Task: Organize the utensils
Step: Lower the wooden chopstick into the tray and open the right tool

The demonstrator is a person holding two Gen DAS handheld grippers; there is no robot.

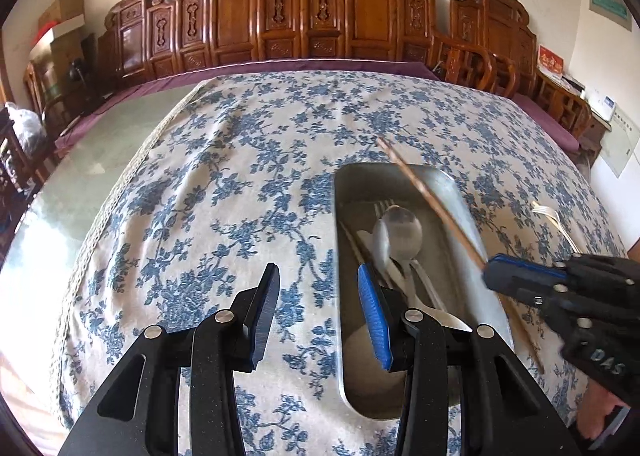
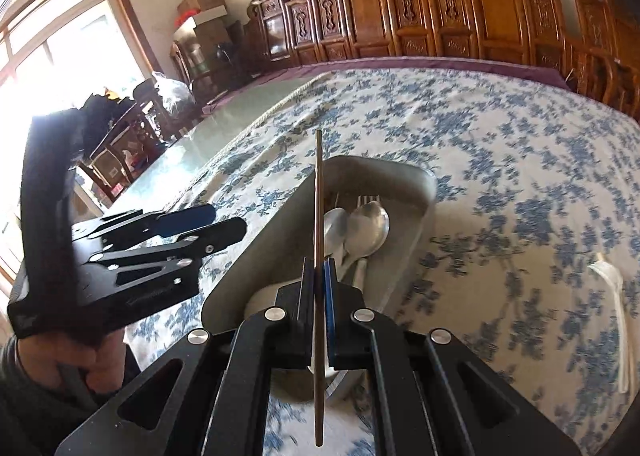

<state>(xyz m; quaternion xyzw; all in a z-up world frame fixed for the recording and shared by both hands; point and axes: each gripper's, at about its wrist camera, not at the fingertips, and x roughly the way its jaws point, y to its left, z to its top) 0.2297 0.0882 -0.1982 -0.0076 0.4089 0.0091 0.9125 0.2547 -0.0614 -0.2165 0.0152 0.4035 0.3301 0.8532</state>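
Two grippers hover over a metal tray (image 1: pixel 464 195) on a floral tablecloth (image 1: pixel 224 183). Right gripper (image 2: pixel 319 280) pinches a chopstick (image 2: pixel 319 191) above the tray, where spoons (image 1: pixel 402 230) lie. Left gripper (image 1: pixel 320 312) hangs beside it, jaws apart, holding nothing.

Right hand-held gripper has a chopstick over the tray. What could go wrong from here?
The right hand-held gripper pinches the chopstick near mid-length, so it may pivot or slip on release. Its tip points past the metal tray wall and could land on the tablecloth. The open left hand-held gripper hovers over the tray's left rim, risking a collision. A fork remains outside.
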